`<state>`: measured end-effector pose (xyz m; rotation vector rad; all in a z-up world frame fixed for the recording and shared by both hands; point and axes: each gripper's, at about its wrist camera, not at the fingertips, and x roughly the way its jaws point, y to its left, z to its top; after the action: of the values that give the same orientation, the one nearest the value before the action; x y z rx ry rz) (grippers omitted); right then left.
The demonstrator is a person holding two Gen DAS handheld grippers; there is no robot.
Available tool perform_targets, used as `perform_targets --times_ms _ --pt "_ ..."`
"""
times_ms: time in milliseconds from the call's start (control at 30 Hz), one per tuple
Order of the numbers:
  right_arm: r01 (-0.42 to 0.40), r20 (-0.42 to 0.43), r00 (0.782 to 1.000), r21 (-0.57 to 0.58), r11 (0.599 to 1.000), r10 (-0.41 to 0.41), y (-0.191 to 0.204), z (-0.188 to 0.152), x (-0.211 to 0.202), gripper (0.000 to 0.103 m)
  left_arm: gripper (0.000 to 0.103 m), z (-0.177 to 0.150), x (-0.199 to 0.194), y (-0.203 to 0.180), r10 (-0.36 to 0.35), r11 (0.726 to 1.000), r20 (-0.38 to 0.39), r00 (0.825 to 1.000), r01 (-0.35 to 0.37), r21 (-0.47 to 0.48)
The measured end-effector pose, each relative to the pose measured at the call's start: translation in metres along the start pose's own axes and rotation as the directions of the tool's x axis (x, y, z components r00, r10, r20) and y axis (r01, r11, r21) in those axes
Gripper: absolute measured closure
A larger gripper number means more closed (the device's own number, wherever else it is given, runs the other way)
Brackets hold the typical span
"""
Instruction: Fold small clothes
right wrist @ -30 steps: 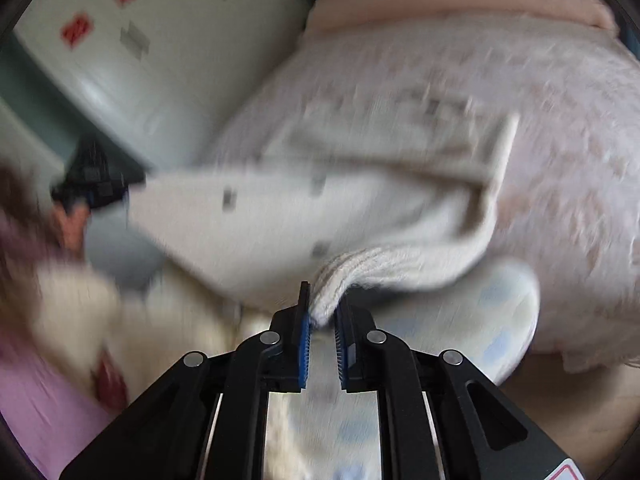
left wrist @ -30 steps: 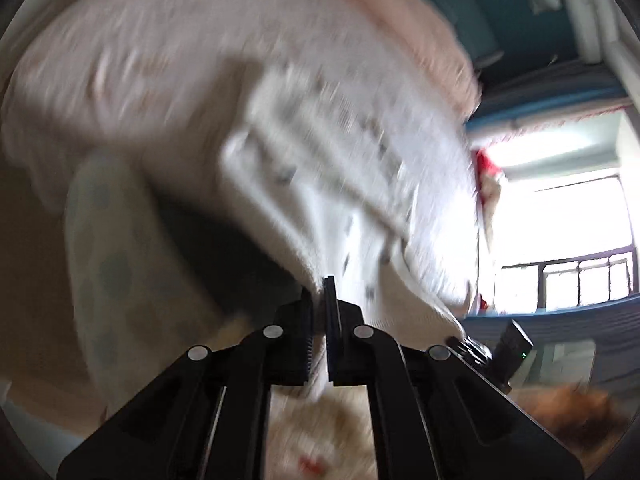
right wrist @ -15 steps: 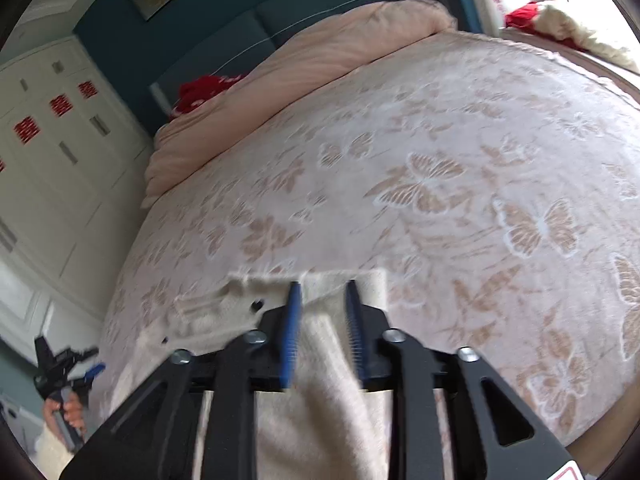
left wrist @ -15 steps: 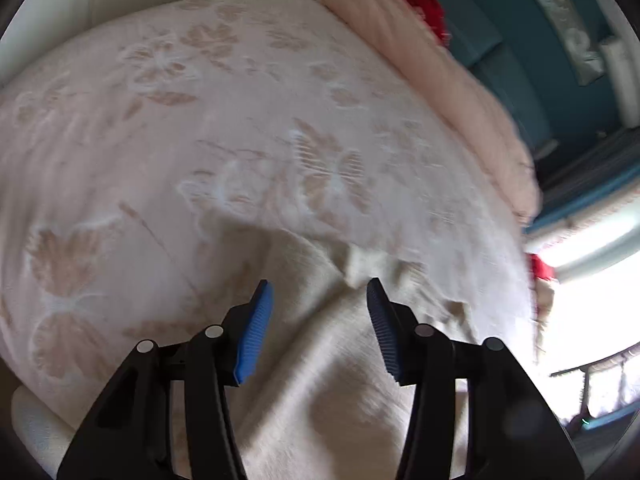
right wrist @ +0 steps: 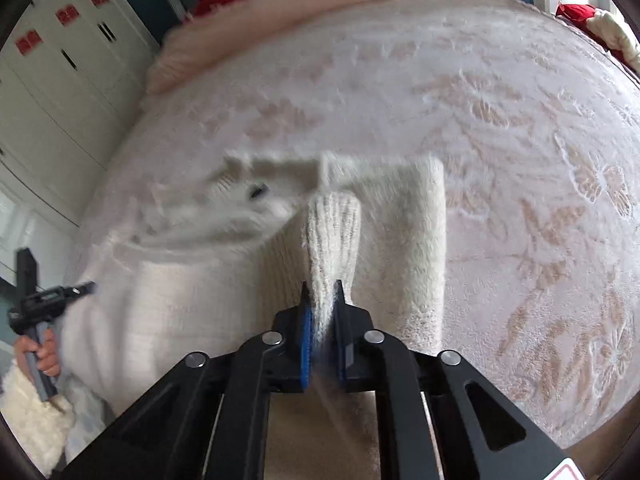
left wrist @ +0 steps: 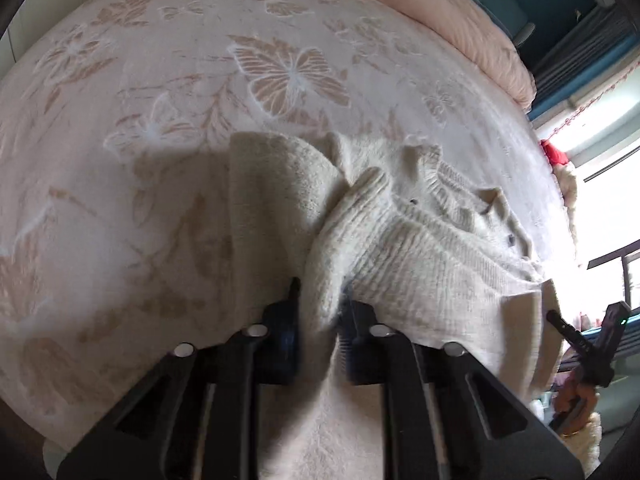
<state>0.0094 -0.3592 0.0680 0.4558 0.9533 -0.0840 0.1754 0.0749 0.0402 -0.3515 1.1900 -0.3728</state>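
A cream knitted cardigan (left wrist: 420, 240) lies face-up on the butterfly bedspread (left wrist: 200, 80), its length running away from both tongs. The left tongs (left wrist: 320, 300) are closing on one ribbed sleeve cuff, the right tongs (right wrist: 323, 300) on the other cuff, each equally near. Small dark buttons show.
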Motion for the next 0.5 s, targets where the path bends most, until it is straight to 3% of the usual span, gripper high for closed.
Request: perform_targets --times_ms 133,233,300,367,400,433,467,500 --pt "-0.019 0.193 0.981 -0.019 1.0 0.023 0.012 0.025 -0.064 0.096 0.093 0.018 -0.052 -0.011 -0.098 0.995 0.1 0.99 0.101 -0.021" --pt "0.043 0.275 0.961 -0.016 0.999 -0.037 0.011 0.055 -0.075 0.096 0.096 0.041 -0.068 -0.028 -0.09 0.996 0.165 0.982 0.09 0.006" --pt "0.085 0.255 0.963 0.018 0.996 -0.087 -0.001 0.067 -0.049 0.094 0.094 0.062 -0.055 -0.032 -0.04 0.999 0.18 0.983 0.041 -0.003" --pt "0.088 0.153 0.984 0.055 0.995 -0.095 -0.019 0.067 -0.001 0.092 0.091 0.074 -0.023 -0.028 0.016 1.0 0.139 0.99 -0.014 -0.011" --pt "0.128 0.07 0.989 0.073 0.989 -0.133 -0.028 0.064 0.03 0.092 0.091 0.076 -0.003 -0.024 0.065 0.998 0.107 0.992 -0.063 -0.02" --pt "0.171 0.005 0.985 0.071 0.983 -0.172 -0.032 0.06 0.052 0.092 0.093 0.075 0.02 -0.018 0.145 0.989 0.074 0.987 -0.143 -0.033" --pt "0.202 -0.029 0.979 0.067 0.977 -0.201 -0.034 0.057 0.063 0.092 0.093 0.072 0.033 -0.012 0.17 0.985 0.054 0.984 -0.168 -0.033" --pt "0.205 -0.01 0.979 0.068 0.976 -0.205 -0.031 0.051 0.063 0.09 0.093 0.069 0.036 -0.009 0.173 0.985 0.049 0.984 -0.171 -0.035"
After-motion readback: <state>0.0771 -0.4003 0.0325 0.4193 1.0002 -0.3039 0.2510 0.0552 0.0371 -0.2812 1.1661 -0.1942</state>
